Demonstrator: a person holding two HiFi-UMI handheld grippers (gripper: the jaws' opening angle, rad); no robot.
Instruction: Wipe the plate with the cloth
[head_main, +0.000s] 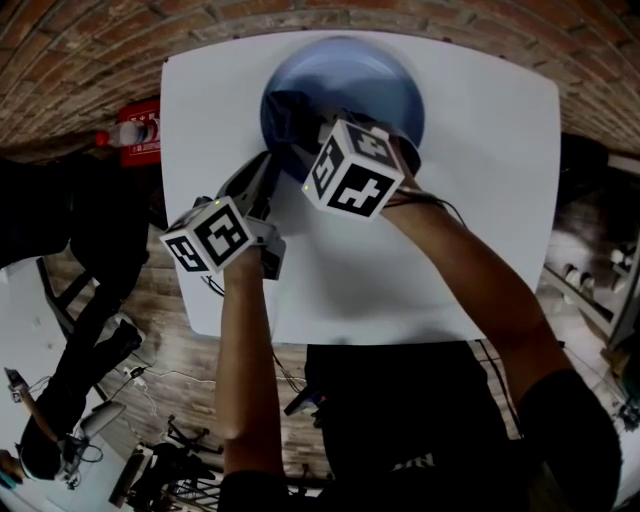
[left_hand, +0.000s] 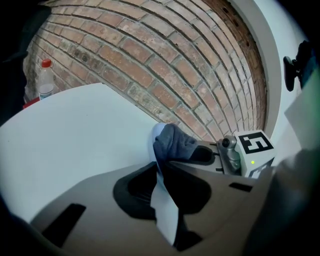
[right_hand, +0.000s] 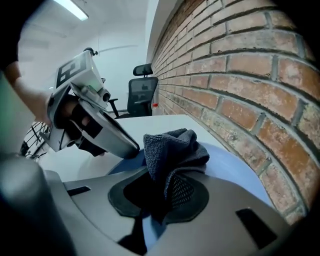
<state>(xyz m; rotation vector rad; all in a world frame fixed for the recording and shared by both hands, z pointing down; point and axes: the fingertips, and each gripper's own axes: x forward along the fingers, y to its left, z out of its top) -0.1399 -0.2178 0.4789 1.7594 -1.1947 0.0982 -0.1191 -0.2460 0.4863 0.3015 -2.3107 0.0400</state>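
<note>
A blue plate (head_main: 370, 85) lies at the far side of the white table (head_main: 480, 230). My left gripper (head_main: 266, 168) is shut on the plate's near-left rim; in the left gripper view the thin pale rim (left_hand: 164, 205) runs between the jaws of my left gripper (left_hand: 162, 185). My right gripper (head_main: 305, 140) is shut on a dark grey cloth (head_main: 290, 115) that rests bunched on the plate's left part. In the right gripper view the cloth (right_hand: 172, 147) rises from between the pads of my right gripper (right_hand: 167, 195), over the plate (right_hand: 245, 175), with the left gripper (right_hand: 95, 127) close beside it.
A brick wall (right_hand: 240, 85) runs right behind the table's far edge. A water bottle (left_hand: 46, 80) with a red cap stands off the table's left side. An office chair (right_hand: 142, 92) stands beyond the table. A person (head_main: 70, 370) stands at the lower left.
</note>
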